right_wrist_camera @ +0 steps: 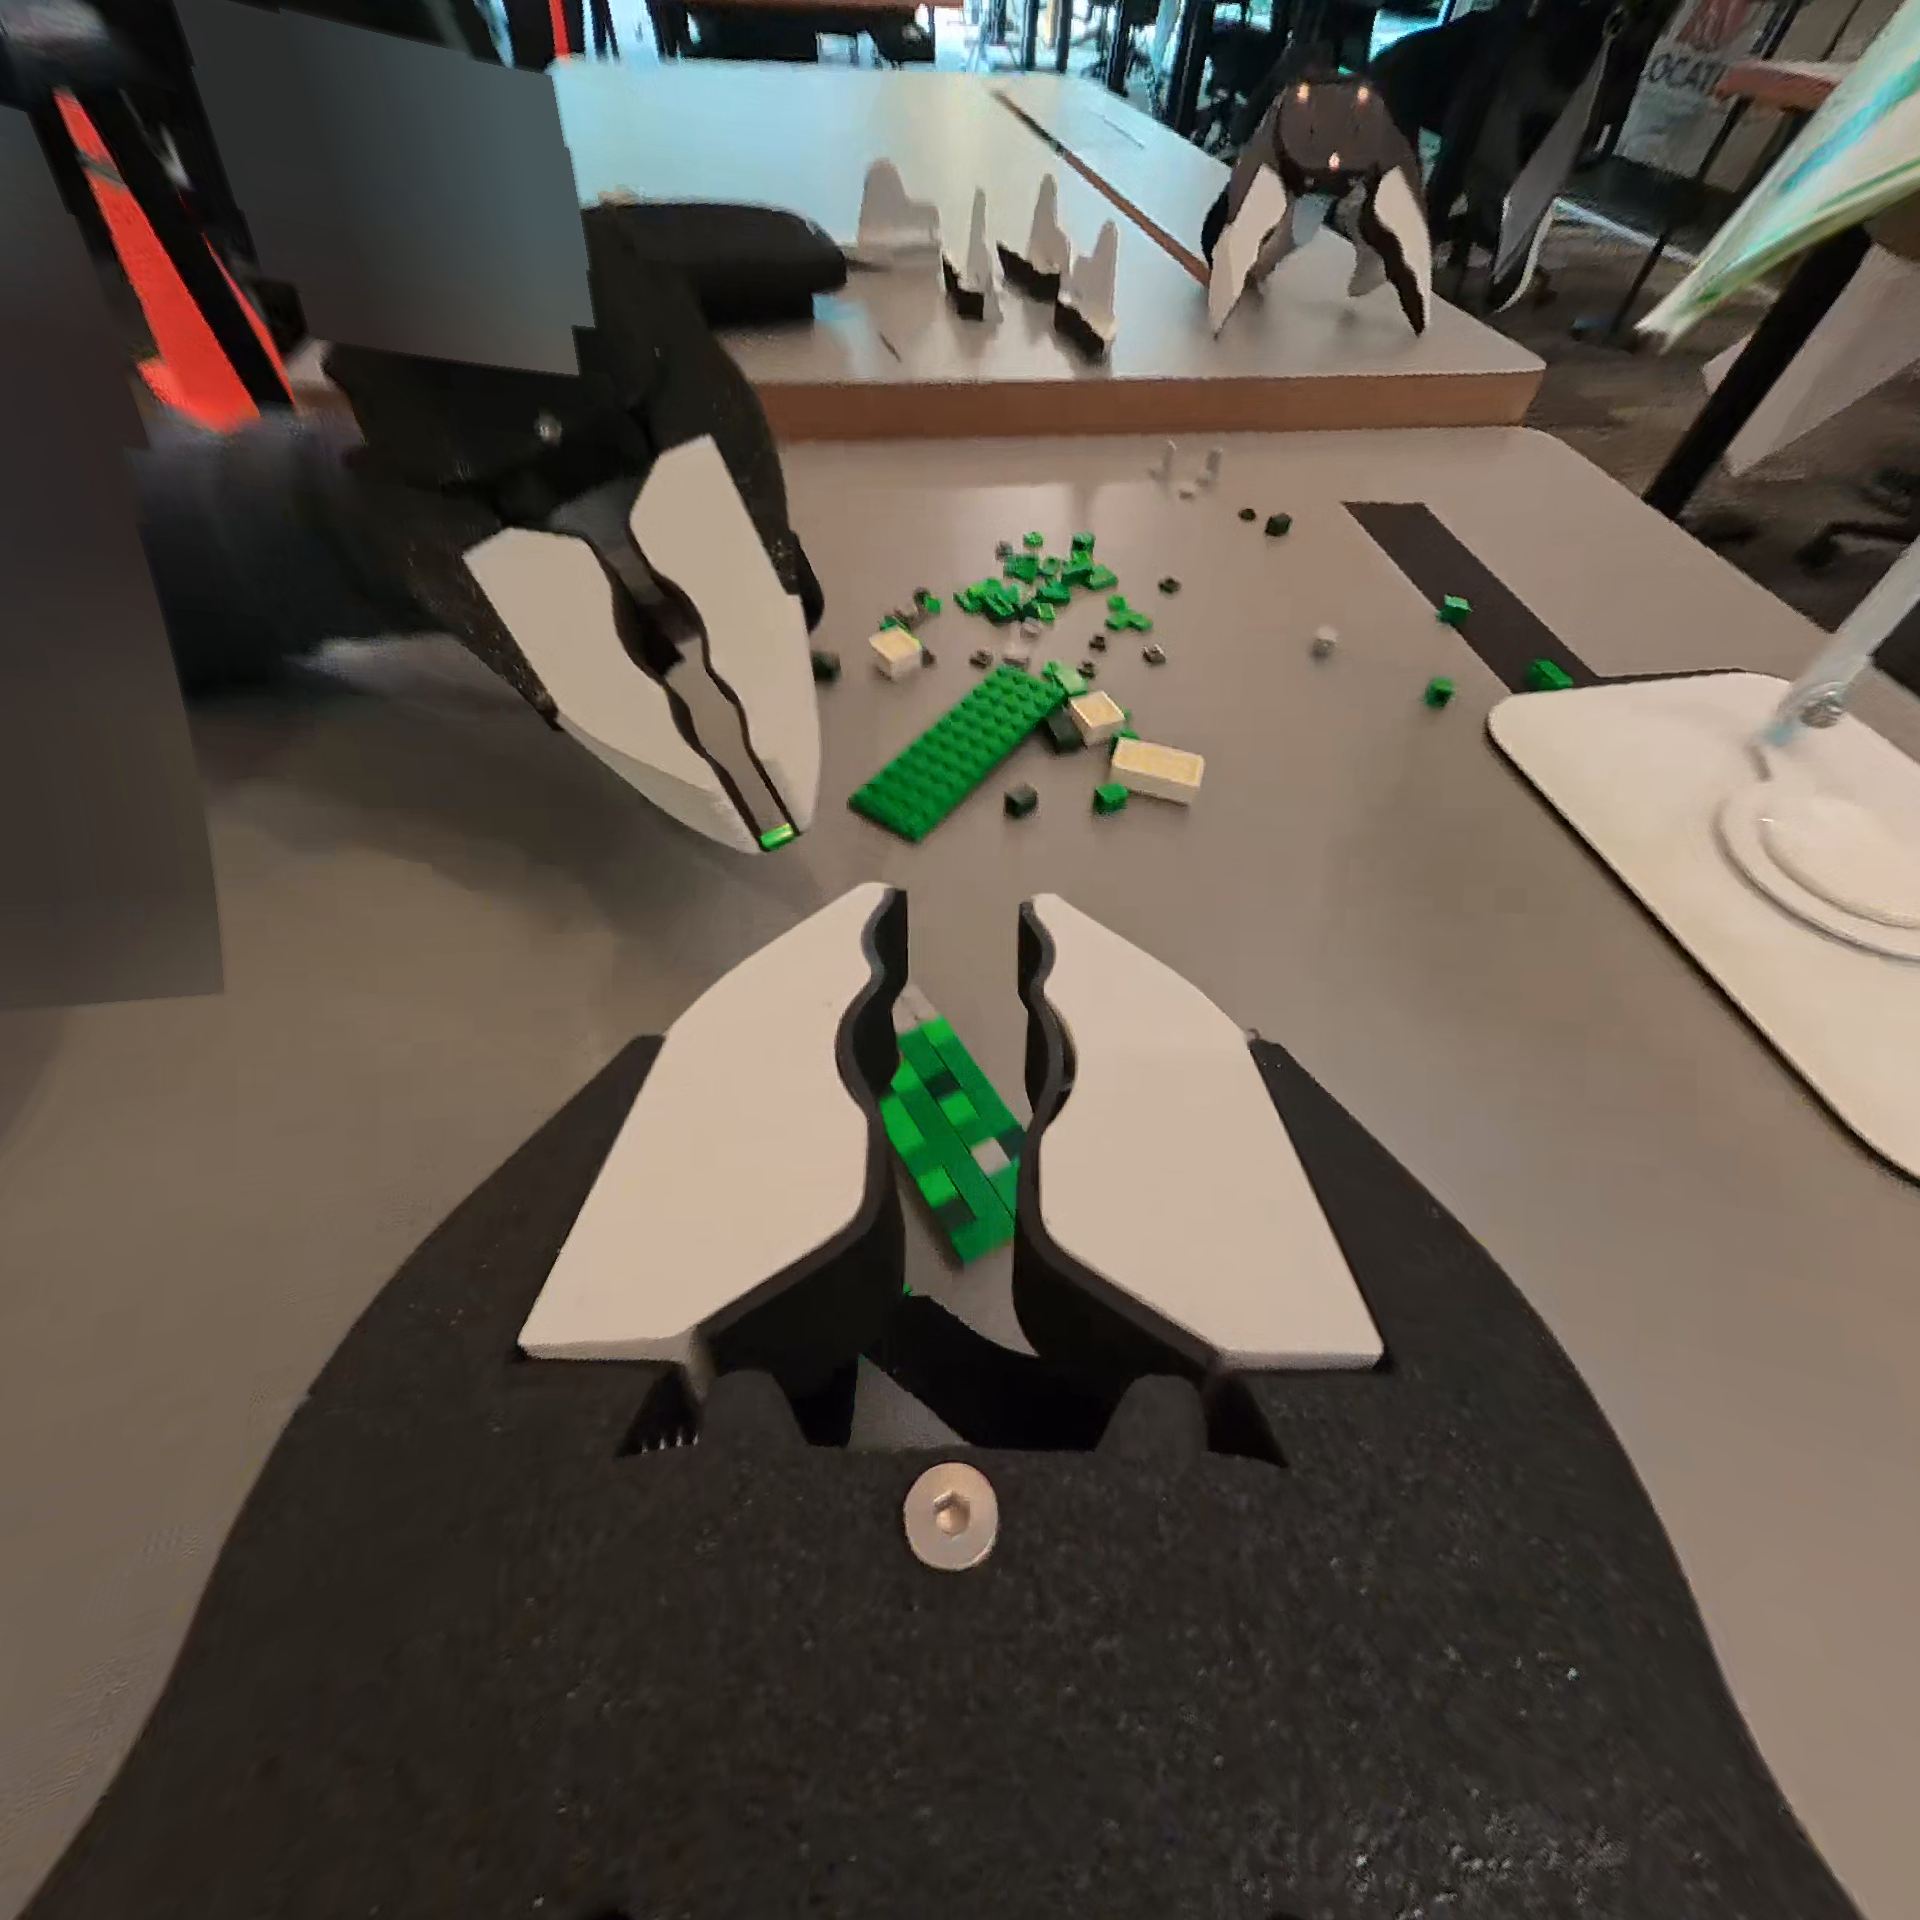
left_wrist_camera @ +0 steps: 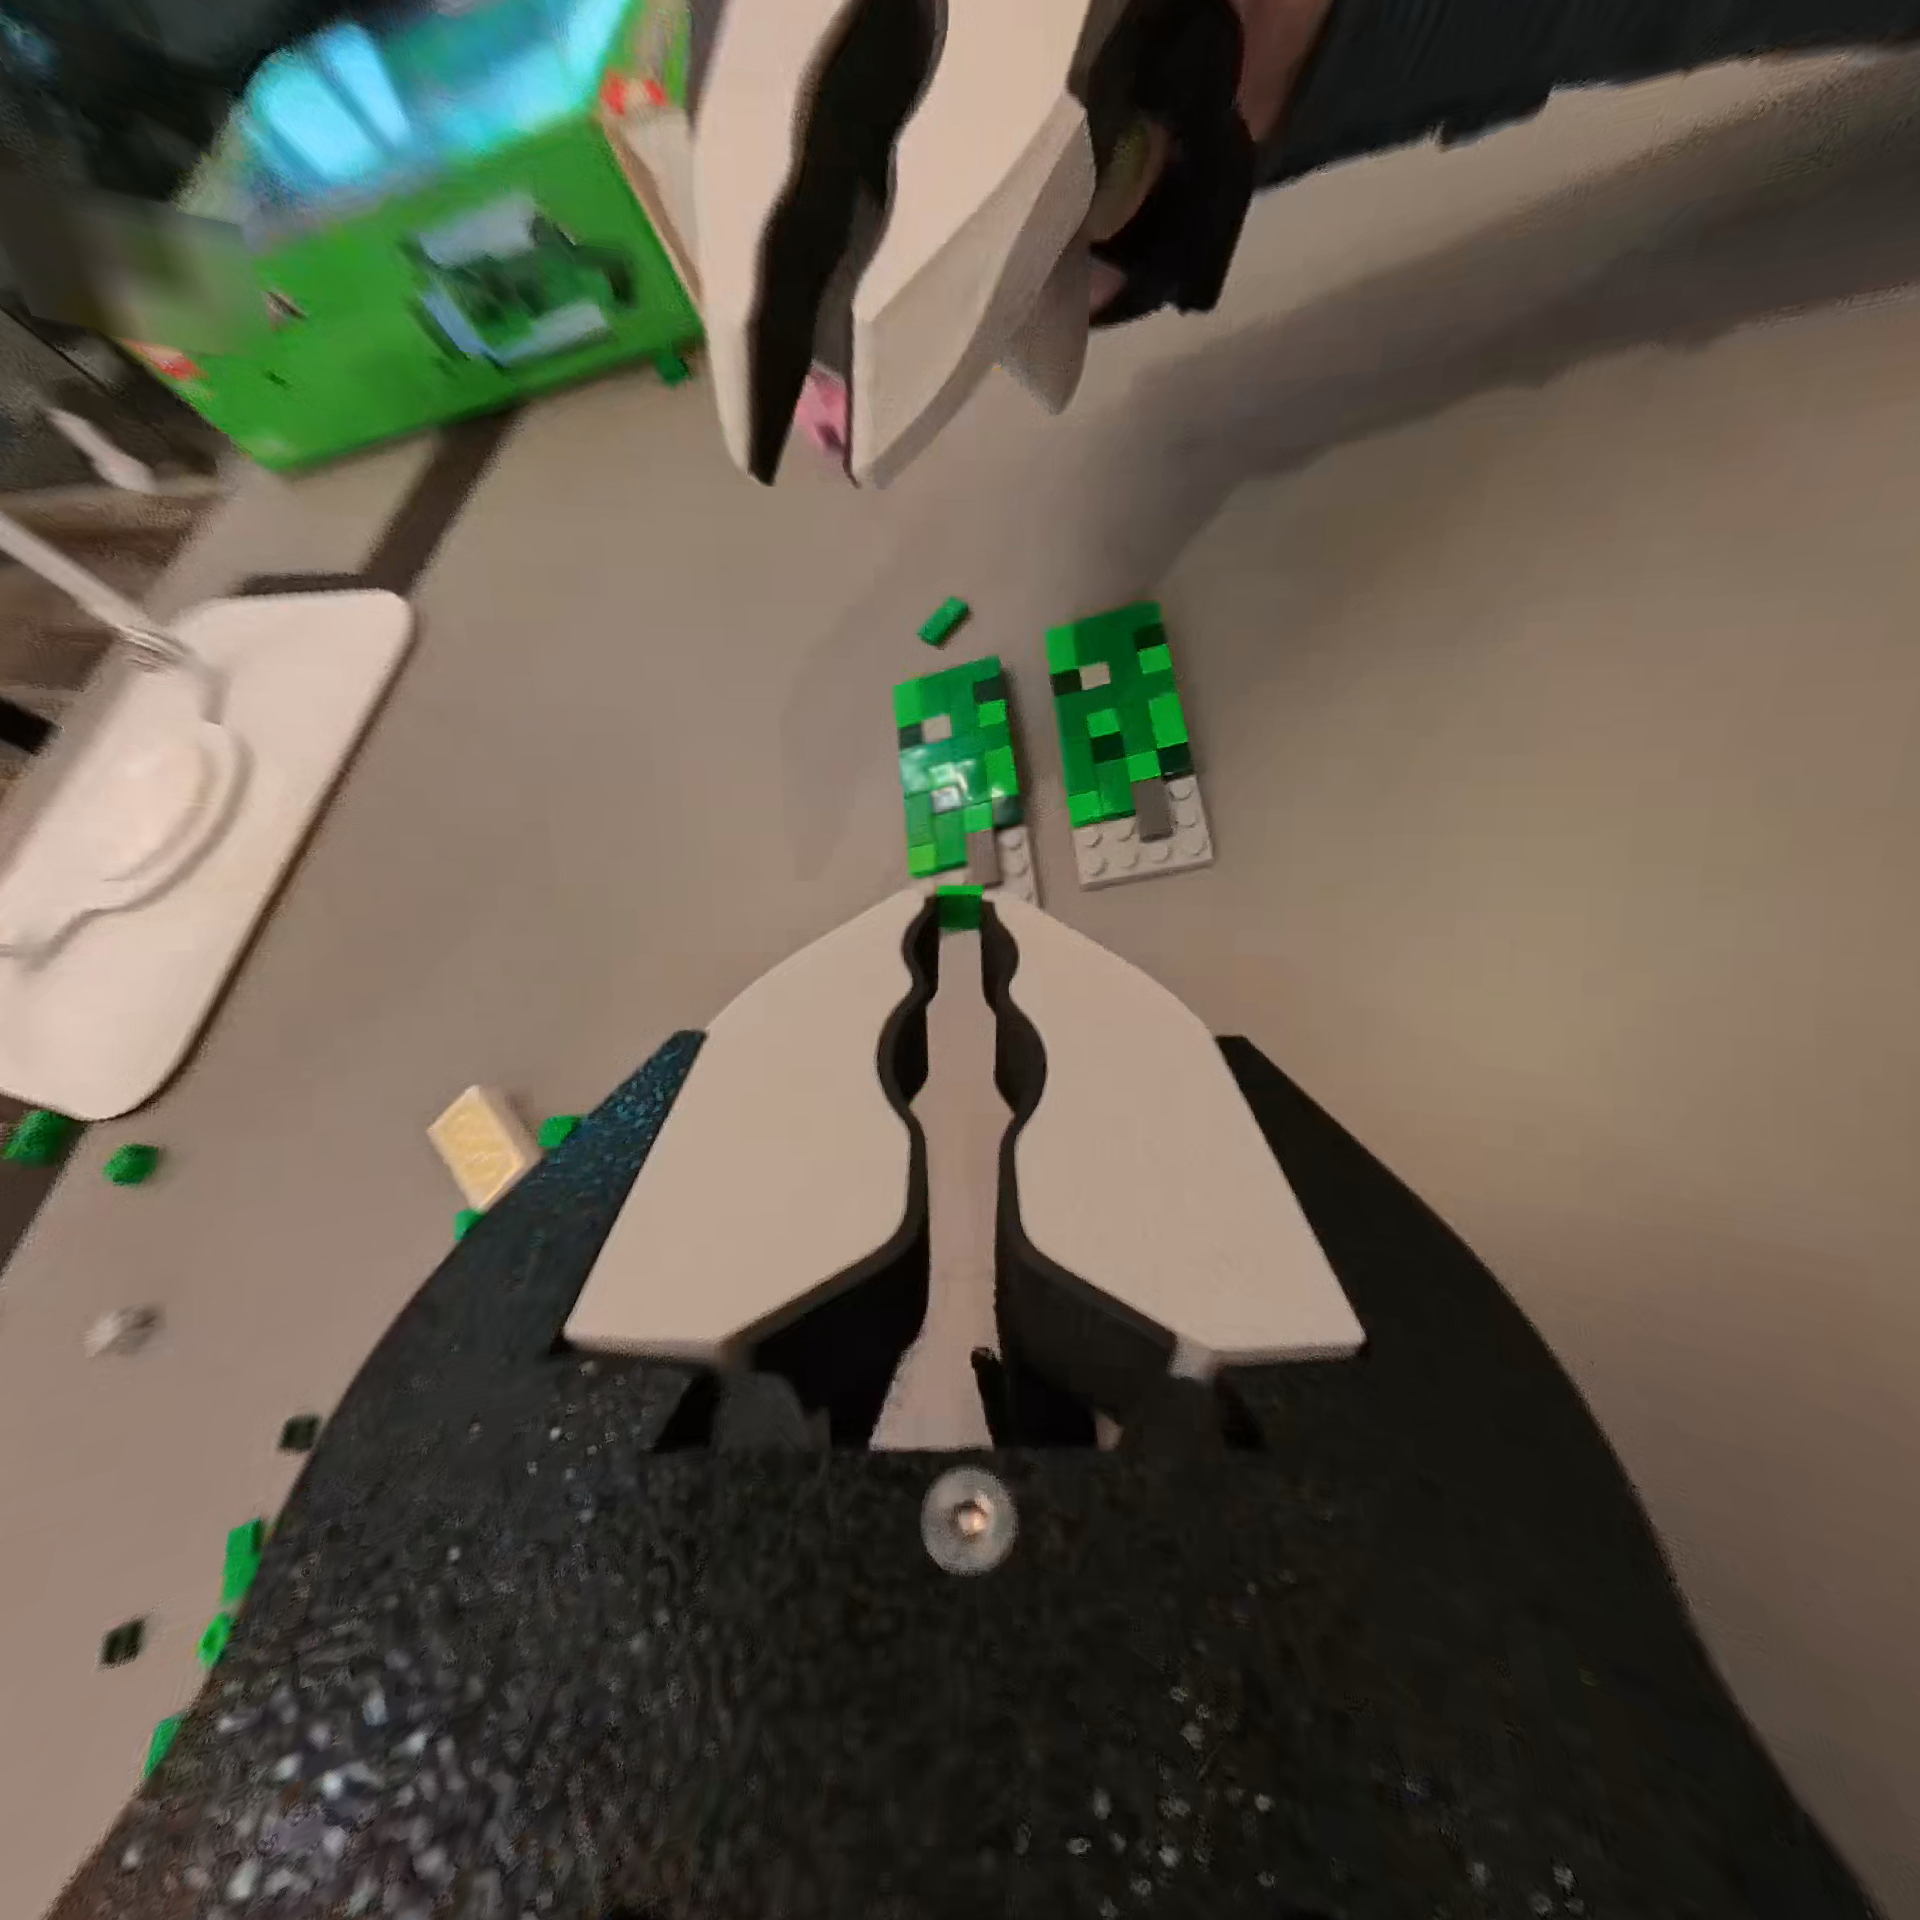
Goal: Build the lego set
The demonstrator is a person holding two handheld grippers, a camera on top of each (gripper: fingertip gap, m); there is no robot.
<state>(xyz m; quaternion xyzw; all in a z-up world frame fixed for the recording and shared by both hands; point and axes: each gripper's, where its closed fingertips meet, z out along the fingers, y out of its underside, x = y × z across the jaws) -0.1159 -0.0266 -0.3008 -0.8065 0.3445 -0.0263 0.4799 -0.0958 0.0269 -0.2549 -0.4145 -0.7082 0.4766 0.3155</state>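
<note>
A small green tile [left_wrist_camera: 958, 906] is clamped between the fingertips of the left gripper [left_wrist_camera: 958, 914], both pads pressed against it, just short of the near end of a green-tiled grey plate [left_wrist_camera: 961, 774] lying flat on the grey table [left_wrist_camera: 1507, 935]. A second tiled plate [left_wrist_camera: 1127, 743] lies just beside it, parallel — a loose green piece [left_wrist_camera: 943, 621] rests beyond them. The fingers of the right gripper [right_wrist_camera: 961, 909] stand apart with nothing between the tips; it hangs above the plates, one seen through the gap below. Farther off lie a long green studded plate [right_wrist_camera: 951, 750], cream bricks [right_wrist_camera: 1155, 769] and scattered small green pieces [right_wrist_camera: 1039, 587] — a white stand base [right_wrist_camera: 1662, 831] sits to the side.
</note>
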